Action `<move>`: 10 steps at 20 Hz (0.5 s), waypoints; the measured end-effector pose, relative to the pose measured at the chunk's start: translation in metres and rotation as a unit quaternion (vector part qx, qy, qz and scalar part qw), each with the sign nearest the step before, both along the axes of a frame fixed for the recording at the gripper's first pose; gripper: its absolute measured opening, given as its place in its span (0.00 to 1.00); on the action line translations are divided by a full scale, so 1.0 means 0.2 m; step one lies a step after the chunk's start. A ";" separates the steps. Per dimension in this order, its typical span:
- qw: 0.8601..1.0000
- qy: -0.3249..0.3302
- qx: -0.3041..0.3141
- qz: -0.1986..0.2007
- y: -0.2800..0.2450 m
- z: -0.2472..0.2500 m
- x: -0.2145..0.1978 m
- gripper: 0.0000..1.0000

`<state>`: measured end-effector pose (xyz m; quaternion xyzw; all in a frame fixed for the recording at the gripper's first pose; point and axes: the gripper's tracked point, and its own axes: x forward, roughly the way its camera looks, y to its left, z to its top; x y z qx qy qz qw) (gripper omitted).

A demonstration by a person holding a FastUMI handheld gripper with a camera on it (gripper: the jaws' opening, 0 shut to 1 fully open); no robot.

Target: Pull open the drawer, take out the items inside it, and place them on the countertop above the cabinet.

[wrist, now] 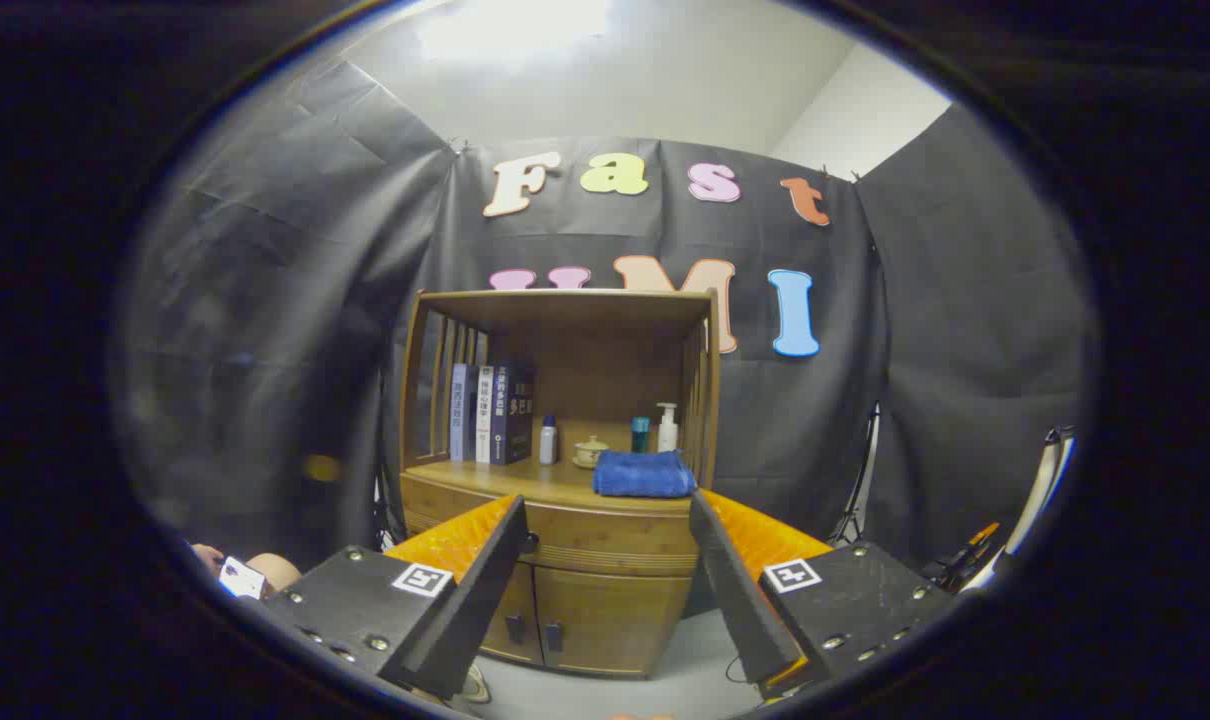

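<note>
Gripper point(610, 520) is spread wide, nothing held between its fingers. Just beyond them sits the wooden cabinet point(565, 560), its drawer point(605, 535) closed, the knob point(531, 542) right by the left finger. On the countertop point(525, 482) above lies a folded blue towel point(643, 473), with books point(490, 412) and small bottles point(548, 440) behind.

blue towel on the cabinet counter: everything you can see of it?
The blue towel is a folded, soft-looking cloth, terry-like, lying flat in a thick rectangular stack on the wooden countertop, toward the side with the pump bottle, which stands just behind it. Its front edge sits near the counter's lip, above the closed drawer. Nothing rests on it. The open gripper is short of the cabinet; the towel appears beyond and between its fingers, untouched.
</note>
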<state>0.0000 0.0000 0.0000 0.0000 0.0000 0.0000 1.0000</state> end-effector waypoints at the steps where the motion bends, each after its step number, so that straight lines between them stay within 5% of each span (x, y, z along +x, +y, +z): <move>1: 1.000 0.001 0.000 0.002 0.01 -0.01 0.00 0.97; 10: 1.000 0.003 0.000 0.015 0.08 -0.01 0.02 0.98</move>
